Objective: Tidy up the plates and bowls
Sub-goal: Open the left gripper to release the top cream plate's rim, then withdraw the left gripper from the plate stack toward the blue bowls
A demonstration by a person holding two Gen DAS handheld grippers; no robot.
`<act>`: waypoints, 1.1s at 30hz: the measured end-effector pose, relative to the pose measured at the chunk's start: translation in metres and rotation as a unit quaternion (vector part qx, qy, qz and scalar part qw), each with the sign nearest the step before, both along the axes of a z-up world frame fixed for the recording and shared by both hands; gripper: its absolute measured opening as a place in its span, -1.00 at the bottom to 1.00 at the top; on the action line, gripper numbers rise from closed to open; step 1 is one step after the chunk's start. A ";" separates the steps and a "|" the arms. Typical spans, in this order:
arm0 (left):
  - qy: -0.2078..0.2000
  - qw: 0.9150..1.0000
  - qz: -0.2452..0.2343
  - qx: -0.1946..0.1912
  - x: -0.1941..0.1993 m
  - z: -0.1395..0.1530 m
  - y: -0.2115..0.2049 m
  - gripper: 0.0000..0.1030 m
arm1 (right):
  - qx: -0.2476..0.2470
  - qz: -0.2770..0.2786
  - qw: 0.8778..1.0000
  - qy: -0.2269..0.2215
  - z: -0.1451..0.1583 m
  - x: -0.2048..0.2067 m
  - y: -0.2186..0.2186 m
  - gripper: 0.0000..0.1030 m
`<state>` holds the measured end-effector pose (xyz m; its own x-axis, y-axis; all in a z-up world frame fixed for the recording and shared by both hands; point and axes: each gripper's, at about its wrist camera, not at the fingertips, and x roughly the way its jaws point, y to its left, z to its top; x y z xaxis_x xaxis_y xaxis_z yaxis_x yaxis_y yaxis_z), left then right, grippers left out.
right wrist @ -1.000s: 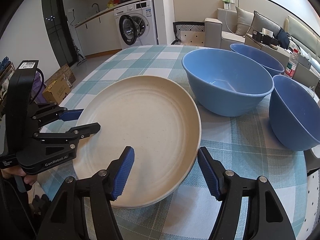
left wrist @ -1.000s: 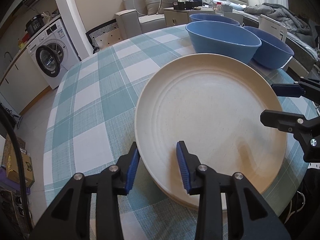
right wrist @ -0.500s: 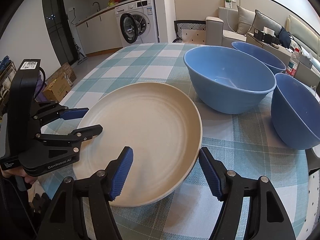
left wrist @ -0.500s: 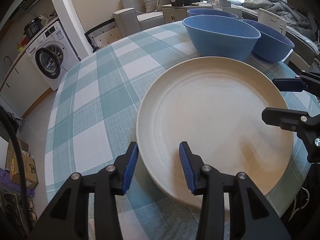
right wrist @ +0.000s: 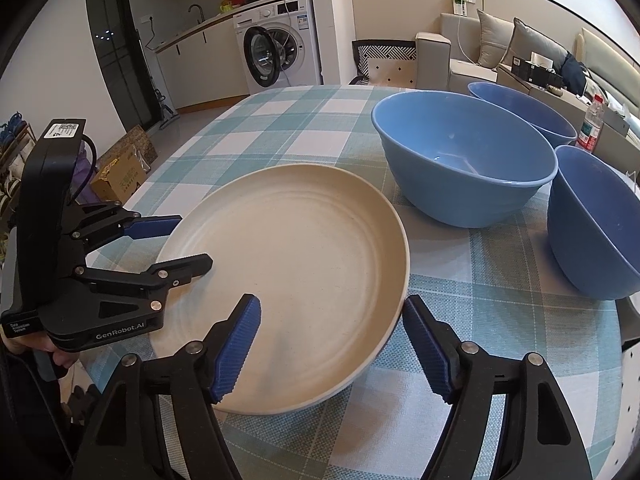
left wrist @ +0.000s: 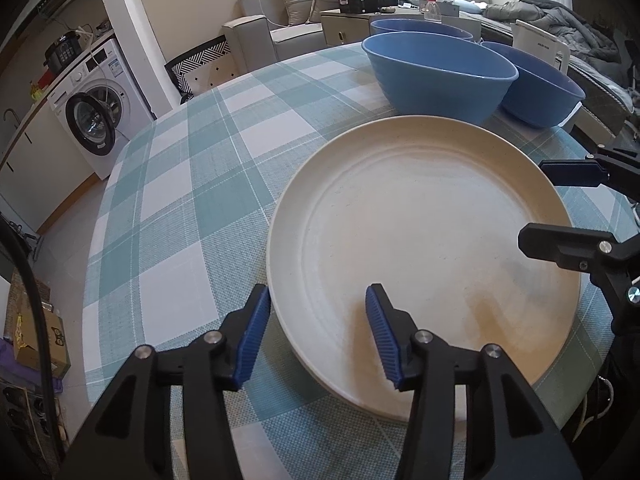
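Cream plate (left wrist: 424, 248) lies flat on the checked bench (left wrist: 192, 200), at the near edge, and in the left wrist view I read a second rim under it at the near side, so it looks to me like a stack already made; I can't count more than that. Just behind it stand three blue bowls: the near bowl (right wrist: 464, 156), the far bowl (right wrist: 524, 110) and the right bowl (right wrist: 592, 224), each sitting on its own, none nested. My judgement: plates are gathered, the bowls are left to do.

Both tools straddle the plate's rim from opposite sides. My left gripper (left wrist: 316, 334) has one finger outside the rim and one over the plate's inside; its jaws have just been opening and the pads stand clear of the rim, so the plate is released. My right gripper (right wrist: 332, 346) does the same at the other side, jaws also just opening and wider, rim between them but not pinched. Both point steeply down at the bench, the person's fingers showing under the left tool in the right wrist view.
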<state>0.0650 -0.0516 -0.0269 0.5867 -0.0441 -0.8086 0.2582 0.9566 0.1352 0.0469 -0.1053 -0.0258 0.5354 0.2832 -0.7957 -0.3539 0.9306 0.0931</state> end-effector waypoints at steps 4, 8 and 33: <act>0.003 1.000 0.000 -0.011 0.001 0.000 0.001 0.00 | 0.002 0.001 1.000 -0.001 0.001 -0.001 -0.001 0.58; 0.006 1.000 0.002 -0.026 0.003 0.001 0.003 0.03 | 0.001 -0.004 1.000 -0.003 0.002 -0.001 -0.003 0.67; -0.048 0.989 -0.011 -0.139 -0.008 0.038 0.007 1.00 | 0.014 -0.005 0.998 -0.067 0.039 -0.010 -0.022 0.99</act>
